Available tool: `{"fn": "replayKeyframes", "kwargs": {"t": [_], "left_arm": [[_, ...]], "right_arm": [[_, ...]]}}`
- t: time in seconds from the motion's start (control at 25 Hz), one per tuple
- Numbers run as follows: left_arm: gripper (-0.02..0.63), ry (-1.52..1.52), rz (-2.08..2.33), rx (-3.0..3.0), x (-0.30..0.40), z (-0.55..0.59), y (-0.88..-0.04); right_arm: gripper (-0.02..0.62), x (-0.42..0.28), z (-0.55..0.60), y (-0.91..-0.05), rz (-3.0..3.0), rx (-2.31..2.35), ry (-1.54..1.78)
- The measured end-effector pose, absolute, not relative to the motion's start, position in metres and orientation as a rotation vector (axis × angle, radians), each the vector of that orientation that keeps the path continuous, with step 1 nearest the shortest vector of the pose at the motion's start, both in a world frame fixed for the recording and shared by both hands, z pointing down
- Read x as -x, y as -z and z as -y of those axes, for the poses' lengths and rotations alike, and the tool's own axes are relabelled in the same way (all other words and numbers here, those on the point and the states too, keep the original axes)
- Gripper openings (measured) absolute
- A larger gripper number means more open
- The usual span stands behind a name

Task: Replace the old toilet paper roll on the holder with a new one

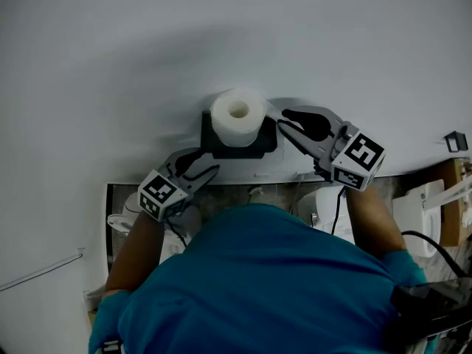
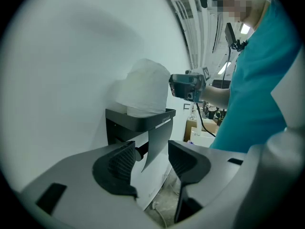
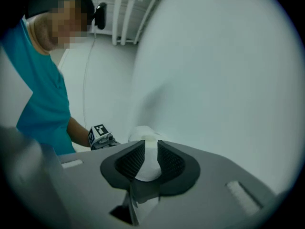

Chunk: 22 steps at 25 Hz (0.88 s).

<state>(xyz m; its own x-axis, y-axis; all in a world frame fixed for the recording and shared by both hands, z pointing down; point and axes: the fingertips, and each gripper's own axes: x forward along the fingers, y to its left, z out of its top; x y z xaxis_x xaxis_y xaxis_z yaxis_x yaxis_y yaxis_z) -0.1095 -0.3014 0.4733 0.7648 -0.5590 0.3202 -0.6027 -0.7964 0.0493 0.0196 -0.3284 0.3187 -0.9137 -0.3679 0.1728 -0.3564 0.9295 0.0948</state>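
Observation:
A white toilet paper roll [image 1: 237,115] stands upright on the top shelf of the black wall holder [image 1: 254,146]. In the left gripper view the roll [image 2: 143,89] sits on the shelf [image 2: 138,118], with the holder's dark flap [image 2: 159,137] and bar beneath it. My left gripper [image 1: 210,161] is low and left of the holder. Its jaws [image 2: 151,159] stand wide open with nothing between them. My right gripper [image 1: 281,118] is just right of the roll. Its jaws [image 3: 151,159] are open by a narrow gap, and the roll [image 3: 143,133] shows beyond them.
The holder hangs on a plain white wall [image 1: 110,65]. A white fixture [image 1: 420,212], a cardboard box [image 1: 453,198] and a cable [image 1: 435,249] sit low on the right. The person's teal shirt [image 1: 258,286] fills the bottom of the head view.

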Motion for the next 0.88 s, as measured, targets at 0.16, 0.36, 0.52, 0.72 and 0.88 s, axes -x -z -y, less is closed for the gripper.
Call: {"fn": "replayKeyframes", "kwargs": {"t": [0.16, 0.36, 0.52, 0.72, 0.88], "left_arm": [[0.201, -0.447, 0.943, -2.798, 0.113, 0.298, -0.475], [0.201, -0.419, 0.963, -2.807, 0.117, 0.297, -0.469], [0.201, -0.398, 0.971, -2.81, 0.122, 0.295, -0.467], [0.201, -0.375, 0.983, -2.807, 0.127, 0.293, -0.467], [0.201, -0.358, 0.984, -2.805, 0.13, 0.292, -0.469]], "right_arm": [[0.164, 0.022, 0.316, -0.31, 2.685, -0.359, 0.376], [0.199, 0.054, 0.306, -0.334, 2.313, -0.05, 0.555], [0.209, 0.063, 0.31, -0.352, 2.07, 0.074, 0.604], [0.216, 0.06, 0.315, -0.376, 1.873, 0.156, 0.594], [0.207, 0.061, 0.318, -0.383, 1.818, 0.169, 0.605]]}}
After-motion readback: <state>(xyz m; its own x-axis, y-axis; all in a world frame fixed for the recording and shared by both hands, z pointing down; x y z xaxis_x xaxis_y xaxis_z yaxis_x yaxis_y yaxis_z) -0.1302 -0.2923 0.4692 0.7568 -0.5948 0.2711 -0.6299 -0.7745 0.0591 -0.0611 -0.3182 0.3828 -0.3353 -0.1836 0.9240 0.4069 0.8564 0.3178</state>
